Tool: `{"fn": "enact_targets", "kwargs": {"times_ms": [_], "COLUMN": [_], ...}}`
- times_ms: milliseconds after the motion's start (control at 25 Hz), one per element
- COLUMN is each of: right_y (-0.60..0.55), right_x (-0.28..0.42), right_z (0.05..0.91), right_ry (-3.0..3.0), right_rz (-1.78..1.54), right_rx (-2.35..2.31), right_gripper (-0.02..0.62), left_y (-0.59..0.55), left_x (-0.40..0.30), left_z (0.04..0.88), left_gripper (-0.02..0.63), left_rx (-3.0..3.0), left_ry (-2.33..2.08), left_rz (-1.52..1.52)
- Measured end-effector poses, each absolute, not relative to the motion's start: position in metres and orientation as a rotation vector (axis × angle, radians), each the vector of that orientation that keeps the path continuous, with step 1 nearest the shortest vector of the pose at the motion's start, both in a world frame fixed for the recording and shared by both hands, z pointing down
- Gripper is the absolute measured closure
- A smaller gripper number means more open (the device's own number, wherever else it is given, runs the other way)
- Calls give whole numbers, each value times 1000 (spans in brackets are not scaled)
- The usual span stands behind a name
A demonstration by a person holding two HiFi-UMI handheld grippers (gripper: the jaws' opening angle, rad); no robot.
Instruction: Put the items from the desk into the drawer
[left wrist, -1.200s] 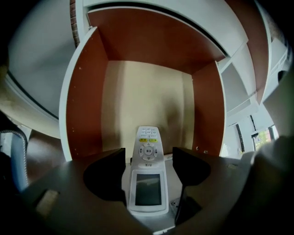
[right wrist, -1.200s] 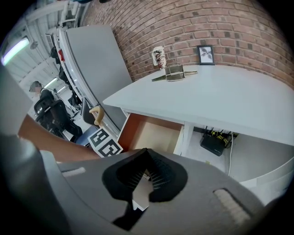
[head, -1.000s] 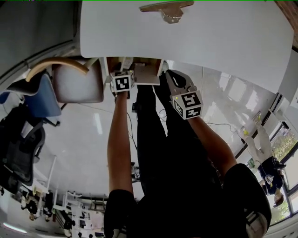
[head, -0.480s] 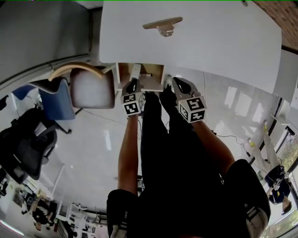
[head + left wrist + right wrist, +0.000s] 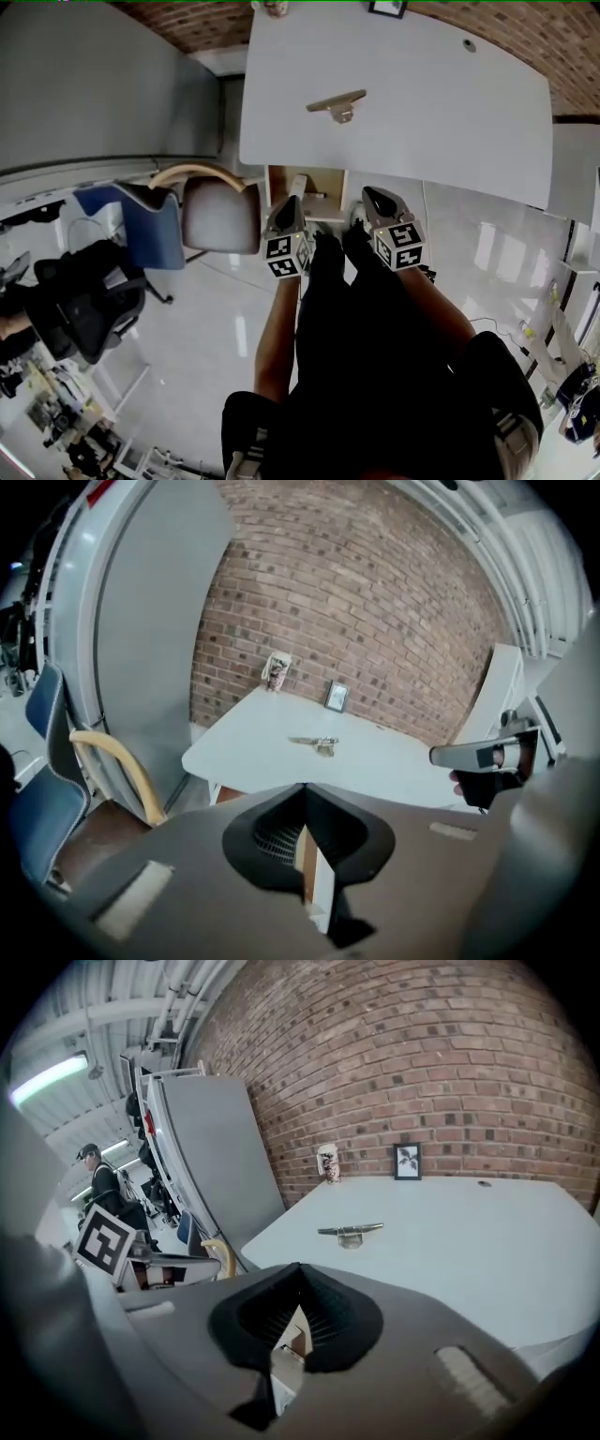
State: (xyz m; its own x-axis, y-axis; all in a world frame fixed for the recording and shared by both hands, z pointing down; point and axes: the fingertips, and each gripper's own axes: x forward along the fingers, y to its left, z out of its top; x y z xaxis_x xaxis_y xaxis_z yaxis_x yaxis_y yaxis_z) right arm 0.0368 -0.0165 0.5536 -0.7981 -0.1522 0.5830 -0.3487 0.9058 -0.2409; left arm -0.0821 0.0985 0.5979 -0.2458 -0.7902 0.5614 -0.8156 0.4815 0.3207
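Jaws pressed together, empty, on my left gripper (image 5: 287, 212) (just closed) and right gripper (image 5: 377, 199); both lifted from drawer (image 5: 309, 184), metal fitting (image 5: 336, 103) ahead comes next.

Metal piece (image 5: 337, 105) on desk (image 5: 441, 122), drawer (image 5: 306, 191) under it

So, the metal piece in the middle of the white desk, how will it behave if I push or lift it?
The metal piece looks stiff, so it should probably keep its shape. Its long bar sits on a small base, so a push at one end may turn it. It looks smooth, like the desk, so it could slide easily.
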Motion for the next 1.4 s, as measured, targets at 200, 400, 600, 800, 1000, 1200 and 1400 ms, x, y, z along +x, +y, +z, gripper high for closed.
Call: {"fn": "enact_targets", "kwargs": {"times_ms": [200,400,600,800,1000,1200,1400], "right_y": [-29,-38,-49,-60,-68,-80,-94], "right_x": [35,39,47,56,60,67,79], "right_z": [517,473,426,410,411,412,410], "right_ry": [-2569,-2651,-2747,-2776,-2775,-2776,-2789], "right_rz": [433,420,401,395,369,366,374], "right_rx": [387,407,424,443,461,462,460], "right_gripper": [592,592,592,592,592,592,592], "left_y": [80,69,57,46,37,22,5], "left_x": [-78,-56,-38,-32,-31,-22,-16], "left_z": [529,456,401,395,396,396,394], "left_gripper": [589,589,589,589,589,589,378], "left_rx": [1437,1576,1678,1683,1671,1665,1625], "left_ry": [-2136,-2230,-2295,-2296,-2297,-2301,-2340], "left_rz": [-15,-38,-87,-89,-64,-68,-91]}}
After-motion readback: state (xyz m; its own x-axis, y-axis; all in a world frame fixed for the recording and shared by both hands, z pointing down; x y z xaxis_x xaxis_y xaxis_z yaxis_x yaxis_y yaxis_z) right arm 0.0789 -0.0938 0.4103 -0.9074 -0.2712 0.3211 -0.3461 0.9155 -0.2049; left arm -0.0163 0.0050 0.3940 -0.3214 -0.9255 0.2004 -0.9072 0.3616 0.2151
